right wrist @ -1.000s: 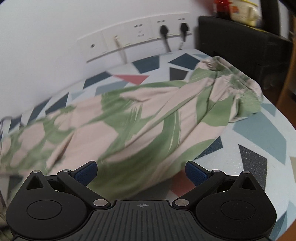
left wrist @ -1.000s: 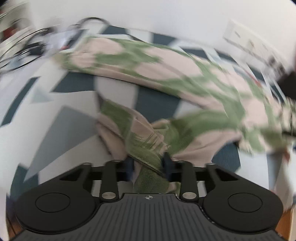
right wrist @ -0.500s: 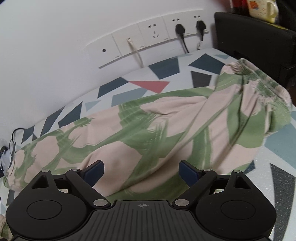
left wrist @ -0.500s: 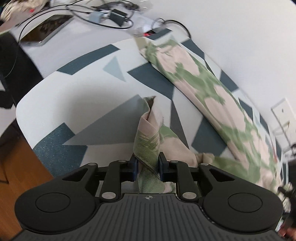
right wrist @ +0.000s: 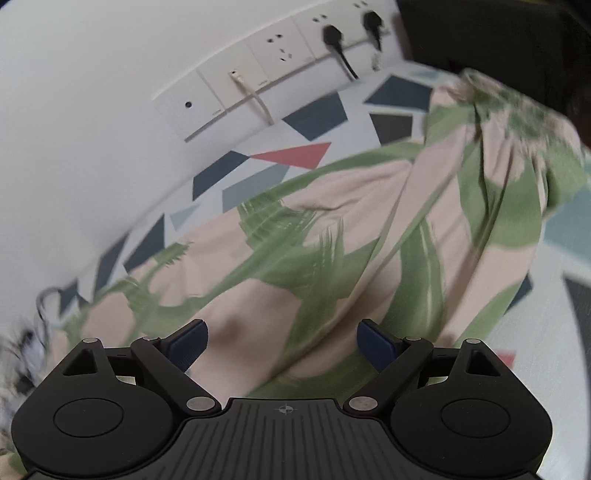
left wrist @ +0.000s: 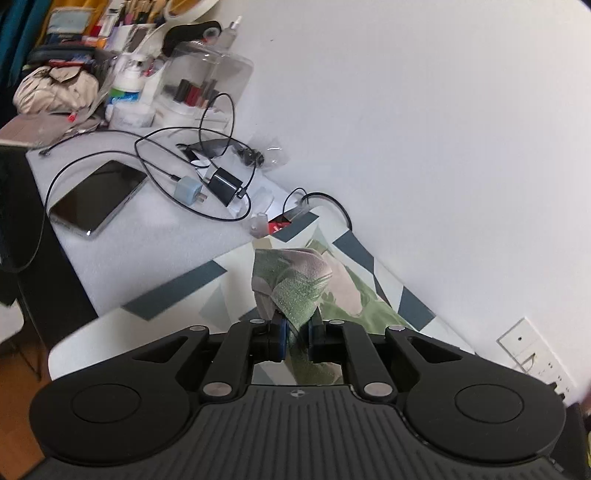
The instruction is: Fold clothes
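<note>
The garment [right wrist: 369, 221] is pink cloth with green leaf print, stretched along the patterned table [right wrist: 317, 114] beside the wall. My left gripper [left wrist: 295, 332] pinches one end of the garment [left wrist: 295, 284] and holds it raised off the table; its jaws are closing tighter on the fabric, and a bunched fold sticks up past the pads. My right gripper [right wrist: 282, 341] hovers over the middle of the garment with its jaws wide apart; the blue pads [right wrist: 188, 341] grip nothing. The gathered waistband lies at the far right.
Past the table's end lies a white desk with a tablet [left wrist: 98, 197], chargers [left wrist: 221, 184], looped cables and a clear box [left wrist: 199, 88]. Wall sockets [right wrist: 280, 48] with two black plugs run behind the table. A black block [right wrist: 480, 33] stands at the far right.
My left gripper has lifted the garment's end and swung toward the cluttered desk, rolling as it went, its jaws narrower. My right gripper has narrowed slightly and edged over the cloth.
</note>
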`<action>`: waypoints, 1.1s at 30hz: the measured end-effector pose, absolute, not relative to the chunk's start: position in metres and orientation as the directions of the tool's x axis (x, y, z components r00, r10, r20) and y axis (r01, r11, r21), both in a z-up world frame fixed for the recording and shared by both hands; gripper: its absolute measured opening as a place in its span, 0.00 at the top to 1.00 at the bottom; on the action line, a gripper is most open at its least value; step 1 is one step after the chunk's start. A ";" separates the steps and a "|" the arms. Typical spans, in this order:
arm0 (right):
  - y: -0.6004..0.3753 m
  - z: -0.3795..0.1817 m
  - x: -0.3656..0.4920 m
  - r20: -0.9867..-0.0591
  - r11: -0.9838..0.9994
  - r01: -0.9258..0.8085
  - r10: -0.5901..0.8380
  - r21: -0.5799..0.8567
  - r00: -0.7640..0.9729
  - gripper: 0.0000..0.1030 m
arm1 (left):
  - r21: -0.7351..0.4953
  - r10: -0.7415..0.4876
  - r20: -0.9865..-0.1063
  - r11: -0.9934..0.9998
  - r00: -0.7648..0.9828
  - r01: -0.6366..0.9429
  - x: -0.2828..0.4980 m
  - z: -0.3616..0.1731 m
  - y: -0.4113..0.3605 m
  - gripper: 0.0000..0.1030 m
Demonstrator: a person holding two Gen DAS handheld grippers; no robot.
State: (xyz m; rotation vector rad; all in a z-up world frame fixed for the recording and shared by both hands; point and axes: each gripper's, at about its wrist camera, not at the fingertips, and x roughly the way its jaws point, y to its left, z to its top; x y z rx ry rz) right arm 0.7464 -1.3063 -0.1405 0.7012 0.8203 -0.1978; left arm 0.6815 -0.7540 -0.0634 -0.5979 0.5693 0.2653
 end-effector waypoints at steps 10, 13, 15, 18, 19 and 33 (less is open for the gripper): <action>-1.281 -0.152 0.757 -0.762 0.745 0.473 0.073 0.470 0.643 0.14 | -0.538 -0.093 -0.773 0.620 0.627 -0.572 0.693 -0.145 -0.716 0.50; -1.274 -0.151 0.759 -0.764 0.749 0.473 0.067 0.464 0.642 0.14 | -0.536 -0.117 -0.780 0.631 0.615 -0.560 0.692 -0.146 -0.711 0.38; -1.268 -0.151 0.759 -0.765 0.753 0.468 0.071 0.463 0.641 0.14 | -0.551 -0.156 -0.779 0.633 0.607 -0.544 0.690 -0.145 -0.708 0.37; -1.260 -0.151 0.758 -0.767 0.761 0.458 0.079 0.459 0.637 0.14 | -0.555 -0.197 -0.790 0.630 0.580 -0.543 0.679 -0.146 -0.714 0.35; -1.257 -0.151 0.757 -0.768 0.763 0.455 0.081 0.458 0.636 0.14 | -0.552 -0.208 -0.796 0.633 0.568 -0.542 0.676 -0.147 -0.717 0.35; -1.288 -0.147 0.707 -0.671 0.605 0.498 0.081 0.621 0.737 0.15 | -0.612 -0.146 -0.673 0.661 0.725 -0.435 0.661 -0.115 -0.738 0.98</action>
